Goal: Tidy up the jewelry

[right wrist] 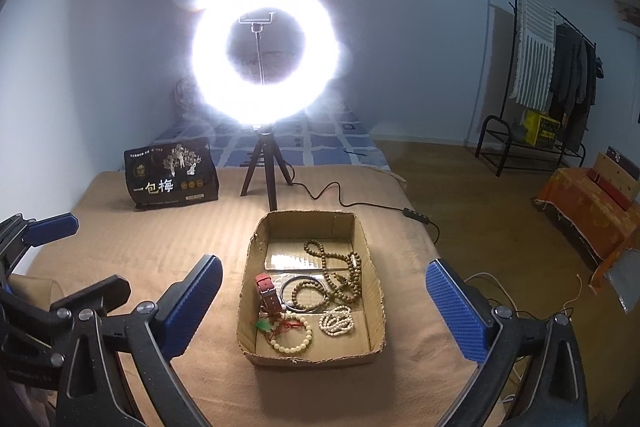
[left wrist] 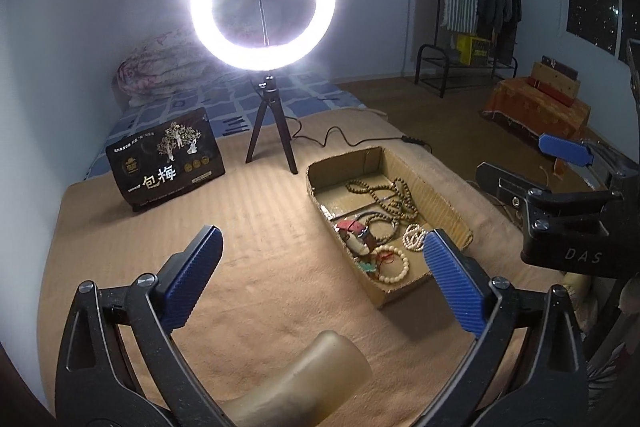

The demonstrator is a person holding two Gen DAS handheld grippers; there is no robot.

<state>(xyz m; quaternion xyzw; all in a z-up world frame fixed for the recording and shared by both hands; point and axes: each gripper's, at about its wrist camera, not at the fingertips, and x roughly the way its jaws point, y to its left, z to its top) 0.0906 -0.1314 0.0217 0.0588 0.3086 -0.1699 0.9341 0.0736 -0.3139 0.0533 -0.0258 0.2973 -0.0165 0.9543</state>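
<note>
Our right gripper (right wrist: 324,297): jaws spread wide, empty; cardboard box (right wrist: 372,311) of bead bracelets (right wrist: 291,335) lies between them. Our left gripper (left wrist: 322,267): likewise released; box toward its right finger.

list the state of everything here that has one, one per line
left gripper: open, holding nothing
right gripper: open, holding nothing
ring light: switched on, upright on its tripod
cardboard box: open top, jewelry inside
red-strap watch: lying in the box
cream bead bracelet: lying flat in the box
black snack bag: standing upright
</note>
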